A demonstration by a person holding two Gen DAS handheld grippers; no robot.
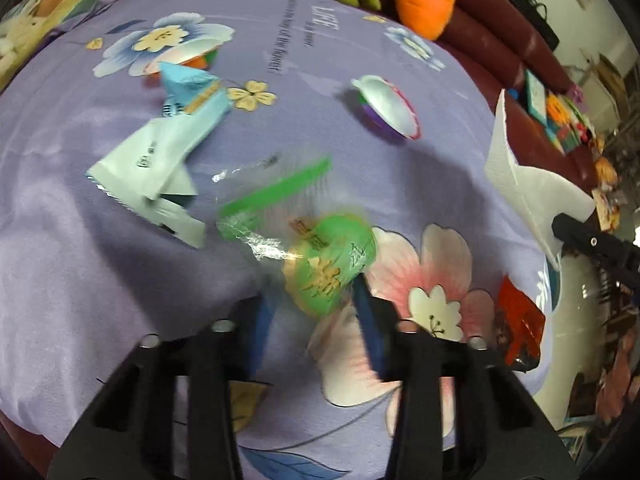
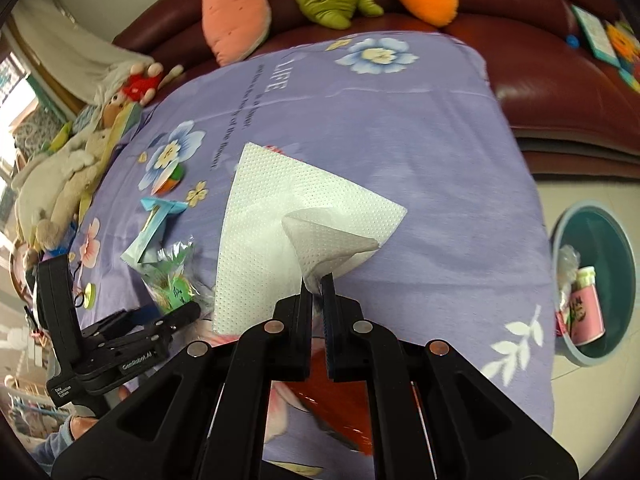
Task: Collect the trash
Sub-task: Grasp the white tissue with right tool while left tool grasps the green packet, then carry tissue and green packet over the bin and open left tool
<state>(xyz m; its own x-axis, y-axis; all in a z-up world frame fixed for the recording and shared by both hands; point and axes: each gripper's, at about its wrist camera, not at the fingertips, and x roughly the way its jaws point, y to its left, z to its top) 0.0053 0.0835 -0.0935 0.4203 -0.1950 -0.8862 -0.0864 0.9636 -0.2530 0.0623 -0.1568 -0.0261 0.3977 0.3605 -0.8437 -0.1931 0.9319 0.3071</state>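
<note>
My left gripper (image 1: pixel 312 292) is closed on a crinkled green snack wrapper (image 1: pixel 332 256) with a clear plastic tail, just above the purple floral cloth (image 1: pixel 80 240). The right wrist view shows that gripper (image 2: pixel 188 310) at the lower left with the green wrapper (image 2: pixel 176 284) at its tips. My right gripper (image 2: pixel 318 284) is shut on a corner of a white paper napkin (image 2: pixel 280 220), which hangs spread out above the cloth (image 2: pixel 440 140). The napkin (image 1: pixel 520 184) and the right gripper (image 1: pixel 568 224) also appear at the right edge of the left wrist view.
A light blue wrapper (image 1: pixel 168 152), two tipped jelly cups (image 1: pixel 388 108) (image 1: pixel 188 56) and a red wrapper (image 1: pixel 520 320) lie on the cloth. A teal bin (image 2: pixel 600 232) with a pink cup inside stands on the floor to the right. Plush toys (image 2: pixel 236 4) line the sofa behind.
</note>
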